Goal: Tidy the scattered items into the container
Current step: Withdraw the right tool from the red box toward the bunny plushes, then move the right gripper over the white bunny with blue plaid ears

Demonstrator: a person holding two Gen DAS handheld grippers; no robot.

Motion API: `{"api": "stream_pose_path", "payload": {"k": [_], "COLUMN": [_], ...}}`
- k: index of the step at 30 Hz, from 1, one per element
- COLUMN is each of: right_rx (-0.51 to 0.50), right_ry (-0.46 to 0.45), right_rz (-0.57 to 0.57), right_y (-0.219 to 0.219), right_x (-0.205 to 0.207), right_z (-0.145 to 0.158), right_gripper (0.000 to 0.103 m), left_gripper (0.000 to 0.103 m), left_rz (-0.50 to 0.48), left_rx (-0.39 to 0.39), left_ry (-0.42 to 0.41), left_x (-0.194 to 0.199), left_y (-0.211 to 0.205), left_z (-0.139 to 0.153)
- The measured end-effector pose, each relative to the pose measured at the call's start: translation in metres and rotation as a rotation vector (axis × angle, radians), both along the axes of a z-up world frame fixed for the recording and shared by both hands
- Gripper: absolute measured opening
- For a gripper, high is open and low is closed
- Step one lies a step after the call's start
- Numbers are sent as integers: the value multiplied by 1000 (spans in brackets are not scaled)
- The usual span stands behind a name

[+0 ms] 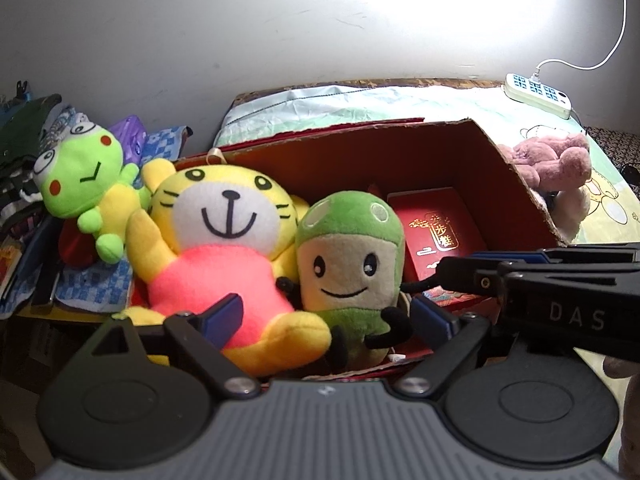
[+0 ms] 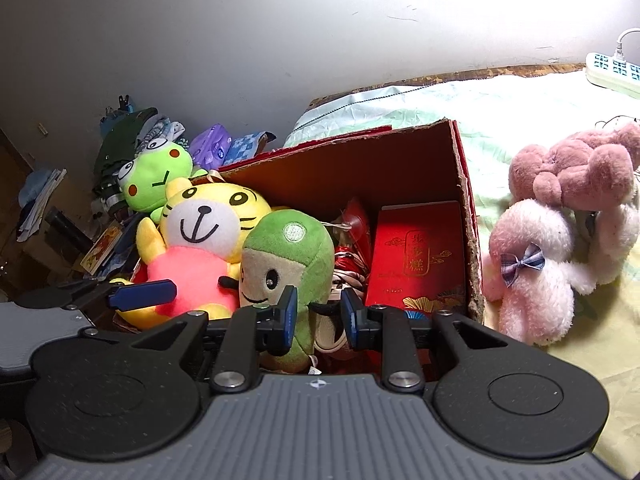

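A cardboard box (image 1: pixel 360 152) (image 2: pixel 360 160) stands on the bed. Inside it lie a yellow tiger plush (image 1: pixel 224 216) (image 2: pixel 200 224), a green-capped doll (image 1: pixel 348 248) (image 2: pixel 292 248) and a red gift box (image 1: pixel 436 220) (image 2: pixel 416 252). My left gripper (image 1: pixel 326 314) is open wide above the tiger's leg and the doll, with no pad pressing on either. My right gripper (image 2: pixel 320 310) stands narrowly open. The doll's thin black arm (image 2: pixel 325 309) lies loose in that gap. A pink and white plush (image 2: pixel 560 220) (image 1: pixel 556 160) lies on the bed right of the box.
A green frog plush (image 1: pixel 88 168) (image 2: pixel 156 176) sits on cluttered cloths and packets left of the box. A white power strip (image 1: pixel 536 92) (image 2: pixel 612 68) with a cable lies at the far right by the wall. The pale sheet (image 2: pixel 520 112) stretches behind and right of the box.
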State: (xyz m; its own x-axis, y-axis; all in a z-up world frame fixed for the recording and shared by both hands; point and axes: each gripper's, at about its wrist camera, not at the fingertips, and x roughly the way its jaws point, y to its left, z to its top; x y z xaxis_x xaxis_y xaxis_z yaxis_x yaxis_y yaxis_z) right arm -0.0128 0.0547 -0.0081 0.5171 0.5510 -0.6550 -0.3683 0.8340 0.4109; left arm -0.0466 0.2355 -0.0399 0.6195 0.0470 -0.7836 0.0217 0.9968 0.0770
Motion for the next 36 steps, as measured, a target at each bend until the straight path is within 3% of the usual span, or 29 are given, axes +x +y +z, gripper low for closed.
{"api": "stream_pose_path", "payload": {"k": [22, 36], "right_rx": [29, 12], "right_ry": [-50, -41], "right_rz": [1, -25], "right_y": [-67, -131], "right_x": [-20, -10], "right_z": [22, 20], "right_gripper": [26, 27], "left_gripper": [97, 98], "left_rz": [-4, -27], "left_rx": [65, 50], "left_ry": [-45, -29], "left_x": [-17, -5], "left_y": [-80, -145], "left_z": [19, 15]}}
